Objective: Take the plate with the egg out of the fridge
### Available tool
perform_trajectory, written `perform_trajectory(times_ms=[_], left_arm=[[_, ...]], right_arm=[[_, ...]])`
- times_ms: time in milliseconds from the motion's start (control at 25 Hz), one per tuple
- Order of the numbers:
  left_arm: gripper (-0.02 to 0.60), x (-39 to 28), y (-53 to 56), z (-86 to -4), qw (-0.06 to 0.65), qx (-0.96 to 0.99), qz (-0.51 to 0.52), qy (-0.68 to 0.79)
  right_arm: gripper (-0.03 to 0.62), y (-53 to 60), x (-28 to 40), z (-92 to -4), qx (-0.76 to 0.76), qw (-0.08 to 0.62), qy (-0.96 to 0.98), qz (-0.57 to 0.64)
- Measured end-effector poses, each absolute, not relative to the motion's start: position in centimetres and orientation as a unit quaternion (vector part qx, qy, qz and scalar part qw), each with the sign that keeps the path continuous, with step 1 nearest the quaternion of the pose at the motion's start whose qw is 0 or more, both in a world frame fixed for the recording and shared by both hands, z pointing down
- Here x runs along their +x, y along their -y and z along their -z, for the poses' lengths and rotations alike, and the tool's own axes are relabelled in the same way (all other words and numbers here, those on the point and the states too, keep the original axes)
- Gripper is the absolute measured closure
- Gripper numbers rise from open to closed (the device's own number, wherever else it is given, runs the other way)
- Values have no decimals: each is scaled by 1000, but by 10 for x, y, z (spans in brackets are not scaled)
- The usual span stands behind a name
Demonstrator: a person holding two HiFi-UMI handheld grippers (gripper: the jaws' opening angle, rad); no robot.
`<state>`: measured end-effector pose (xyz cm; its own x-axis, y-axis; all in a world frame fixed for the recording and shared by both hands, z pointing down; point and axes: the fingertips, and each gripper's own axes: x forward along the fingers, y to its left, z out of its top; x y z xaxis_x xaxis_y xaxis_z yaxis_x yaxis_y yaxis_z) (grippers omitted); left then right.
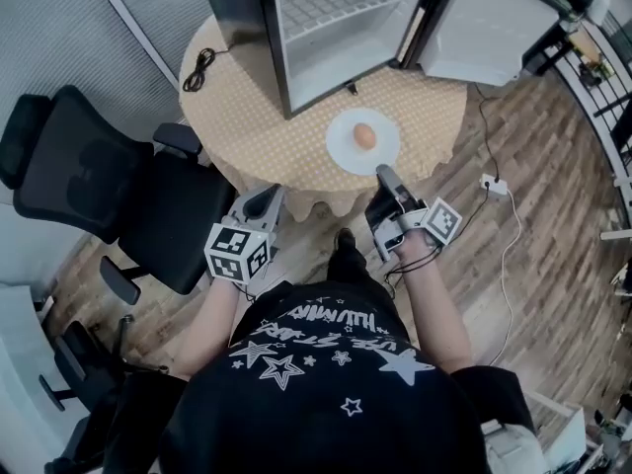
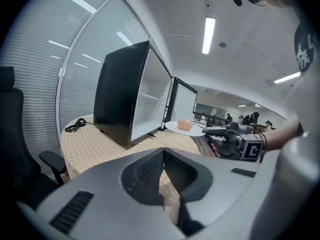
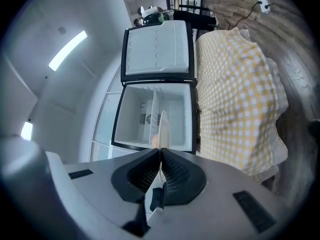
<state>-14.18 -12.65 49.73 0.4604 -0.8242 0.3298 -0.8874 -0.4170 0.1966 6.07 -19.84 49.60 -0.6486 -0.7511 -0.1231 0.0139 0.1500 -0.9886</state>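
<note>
Over table (image 1: pixel 247 117), right gripper (image 3: pixel 160 151) pinches plate (image 3: pixel 163 129), edge-on in its view.

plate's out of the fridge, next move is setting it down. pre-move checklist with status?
1. Right gripper shut on the plate rim: ok.
2. Egg sitting near the plate's middle: ok.
3. Plate clear of the fridge opening: ok.
4. Bare tablecloth around and below the plate: ok.
5. Left gripper empty, jaws together, apart from the plate: ok.
6. Fridge door closed: not ok, it stands open.
</note>
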Motion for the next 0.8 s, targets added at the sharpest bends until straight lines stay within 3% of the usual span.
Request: perform_trajectory(times_ms=[800], left_arm=[[577, -156, 59, -481, 149, 875, -82, 452]], right_arm=[[560, 95, 45, -486, -326, 351, -662, 576]])
